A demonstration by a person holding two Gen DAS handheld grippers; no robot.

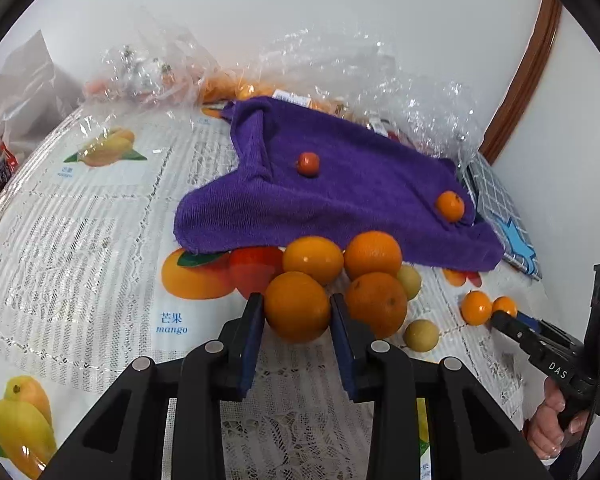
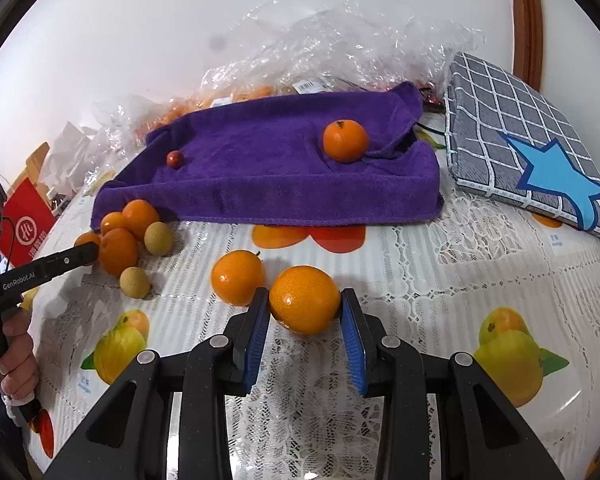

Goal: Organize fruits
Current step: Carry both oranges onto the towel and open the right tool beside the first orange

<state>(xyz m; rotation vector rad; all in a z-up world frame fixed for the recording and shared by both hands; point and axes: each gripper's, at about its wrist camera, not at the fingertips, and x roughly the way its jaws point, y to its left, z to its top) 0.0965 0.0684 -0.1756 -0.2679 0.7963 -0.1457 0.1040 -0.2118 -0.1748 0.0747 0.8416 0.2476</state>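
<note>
The left gripper has its fingers pinching an orange at the front of a small heap beside the near edge of the purple towel. In this left wrist view, three more oranges crowd behind and to the right of the held one, touching it or each other, with two pale yellow-green fruits at the heap's right side. The right wrist view shows the same heap from the side, where the left gripper's black finger hides most of the held orange.

The right gripper has its fingers closed on a second orange, which sits on the counter with another orange just beside it on the left. Only the right wrist view shows this grip; from the left camera the right gripper's fingertips merely meet the two small oranges and the contact cannot be made out.

On the towel lie a small orange near its right fold and a small red fruit toward the left, well apart. A grey checked cushion with a blue star lies right of the towel. Crumpled clear plastic bags heap against the wall behind, with blurred orange fruit inside. Open lace-covered counter lies between the two groups and in front of the towel. At the right view's left edge a red package is partly cut off.
</note>
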